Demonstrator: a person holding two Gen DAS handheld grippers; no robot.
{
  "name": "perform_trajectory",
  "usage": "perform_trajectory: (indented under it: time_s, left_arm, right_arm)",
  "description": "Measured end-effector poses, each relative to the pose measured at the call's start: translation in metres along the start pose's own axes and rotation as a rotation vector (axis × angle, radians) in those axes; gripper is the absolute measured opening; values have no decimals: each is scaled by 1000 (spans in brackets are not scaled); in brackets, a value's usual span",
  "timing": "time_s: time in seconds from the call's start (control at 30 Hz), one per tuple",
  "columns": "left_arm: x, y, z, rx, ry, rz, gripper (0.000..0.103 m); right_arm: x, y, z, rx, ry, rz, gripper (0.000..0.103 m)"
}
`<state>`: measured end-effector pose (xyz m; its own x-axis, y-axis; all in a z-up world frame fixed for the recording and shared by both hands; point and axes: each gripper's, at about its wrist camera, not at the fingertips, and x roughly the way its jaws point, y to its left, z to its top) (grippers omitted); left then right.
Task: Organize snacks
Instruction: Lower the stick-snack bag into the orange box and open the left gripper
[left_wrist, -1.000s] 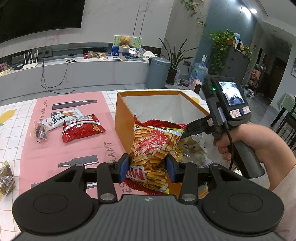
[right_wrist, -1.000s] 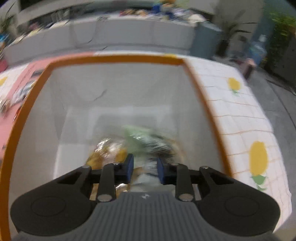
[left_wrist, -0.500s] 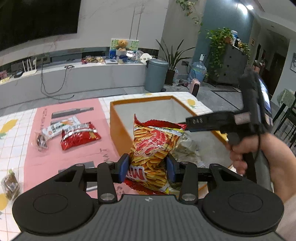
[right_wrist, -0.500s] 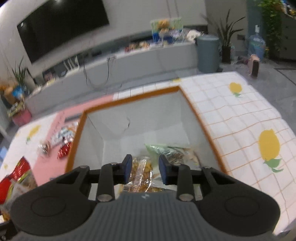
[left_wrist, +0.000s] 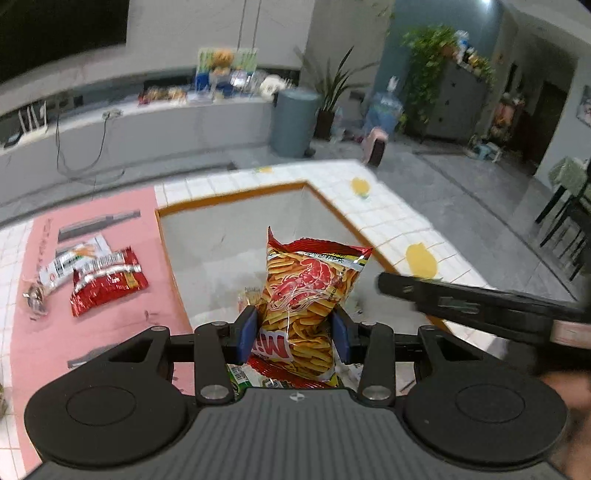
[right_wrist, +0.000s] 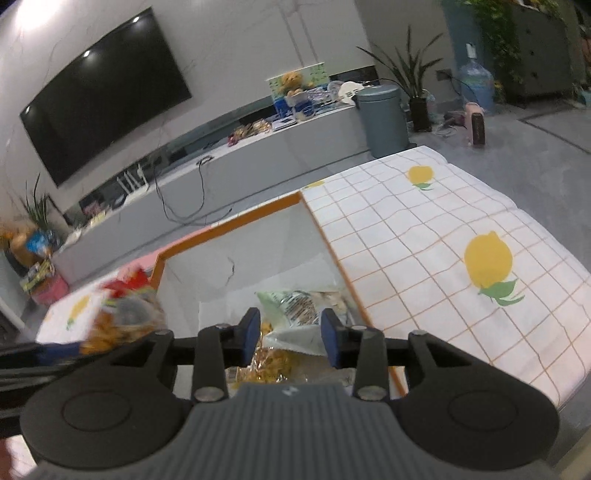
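Note:
My left gripper (left_wrist: 293, 334) is shut on a red and yellow shrimp-chips bag (left_wrist: 308, 291) and holds it upright above the open orange box (left_wrist: 221, 197). The same bag shows blurred at the left of the right wrist view (right_wrist: 122, 314). My right gripper (right_wrist: 290, 338) is open and empty above the box (right_wrist: 229, 221), over a green-white packet (right_wrist: 299, 304) and a golden packet (right_wrist: 273, 365) that lie on the box floor. The right gripper's body (left_wrist: 480, 306) crosses the right side of the left wrist view.
A red packet (left_wrist: 107, 280), a white packet (left_wrist: 70, 262) and a small dark wrapped snack (left_wrist: 35, 299) lie on the pink mat (left_wrist: 74, 332) left of the box. The checked lemon-print tablecloth (right_wrist: 443, 251) covers the table to the right, up to its edge.
My left gripper has risen and moved over the box with the chips bag. My right gripper has lifted out of the box and pulled back, empty.

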<state>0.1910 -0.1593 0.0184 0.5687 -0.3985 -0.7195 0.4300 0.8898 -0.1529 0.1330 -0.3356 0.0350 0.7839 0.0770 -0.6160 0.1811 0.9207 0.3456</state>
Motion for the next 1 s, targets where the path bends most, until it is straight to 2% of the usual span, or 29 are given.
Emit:
perform_trajectory:
  time_s: [0.27,0.43,0.63,0.73,0.8,0.87,0.9,0.93,1.0]
  left_arm:
    - [63,11,7,-66,135,55,48]
    - [84,14,-2,-50,200,122,47]
    - [83,1,-3,-8,190,168,48]
    - [78,-8,-1,48,153,245,49]
    - [75,-15,-4,121,131,297,50]
    - [70,-20,-6,160,118,318,56]
    - [68,-22,-7,168,109,317,62]
    - [64,-22,-7,169,96,319,74]
    - [55,-22,-6,159,56,321,84]
  right_arm:
    - [-2,-16,6,63,-21,25,37]
    - [0,-23,7,96,-17,32,38]
    - [-1,-24,7,103,-22,48,38]
    - [-1,-24,7,110,-23,48,38]
    - [-1,-25,7,115,-24,49,38]
    - [-1,-25,8,117,-24,48,38]
    - [-2,-25,8,119,-25,48,38]
    - [-2,-25,8,122,-26,48,38]
    - [-2,-25,8,122,-26,51,39]
